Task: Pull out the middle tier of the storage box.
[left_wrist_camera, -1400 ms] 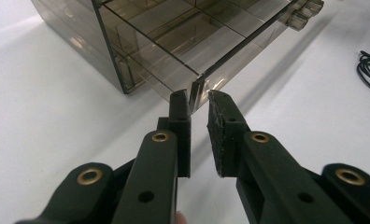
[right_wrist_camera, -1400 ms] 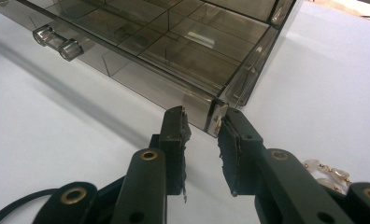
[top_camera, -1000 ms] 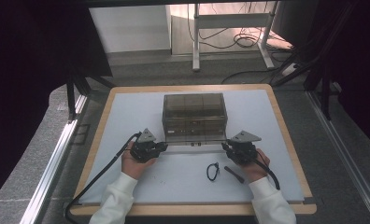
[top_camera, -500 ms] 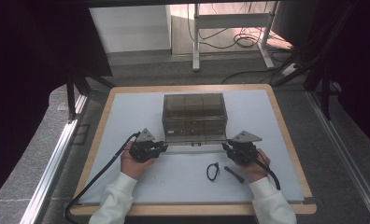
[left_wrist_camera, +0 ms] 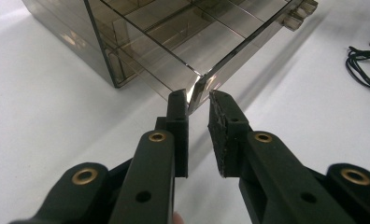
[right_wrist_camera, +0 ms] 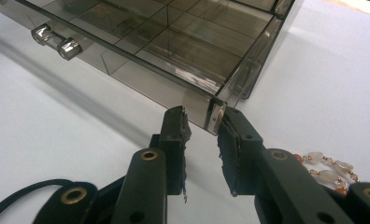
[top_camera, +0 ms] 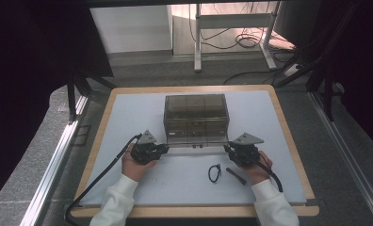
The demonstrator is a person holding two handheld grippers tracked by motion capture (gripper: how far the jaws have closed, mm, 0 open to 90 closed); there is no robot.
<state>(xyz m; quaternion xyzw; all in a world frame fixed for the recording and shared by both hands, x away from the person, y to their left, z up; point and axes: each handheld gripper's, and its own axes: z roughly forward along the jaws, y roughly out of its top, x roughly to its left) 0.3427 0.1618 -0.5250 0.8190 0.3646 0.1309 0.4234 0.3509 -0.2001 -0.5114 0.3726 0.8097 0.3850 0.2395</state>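
Note:
A smoky clear drawer box (top_camera: 196, 115) stands mid-mat, its bottom drawer (top_camera: 184, 146) pulled slightly toward me, with two clear knobs (right_wrist_camera: 54, 41) on its front. My left gripper (top_camera: 165, 148) is at the drawer's front left corner. In the left gripper view that corner (left_wrist_camera: 195, 86) sits at the tips of the gripper (left_wrist_camera: 195, 100); the jaws have just been closing, with a gap still showing. My right gripper (top_camera: 227, 148) is at the front right corner. There the drawer's end wall (right_wrist_camera: 215, 116) lies against one pad of the gripper (right_wrist_camera: 202, 116), apart from the other.
A black cord loop (top_camera: 214, 173) and a short dark stick (top_camera: 235, 175) lie on the white mat (top_camera: 128, 113) in front of the right hand. A pale bead bracelet (right_wrist_camera: 325, 168) lies beside the right gripper. A wooden rim (top_camera: 288, 136) frames the mat.

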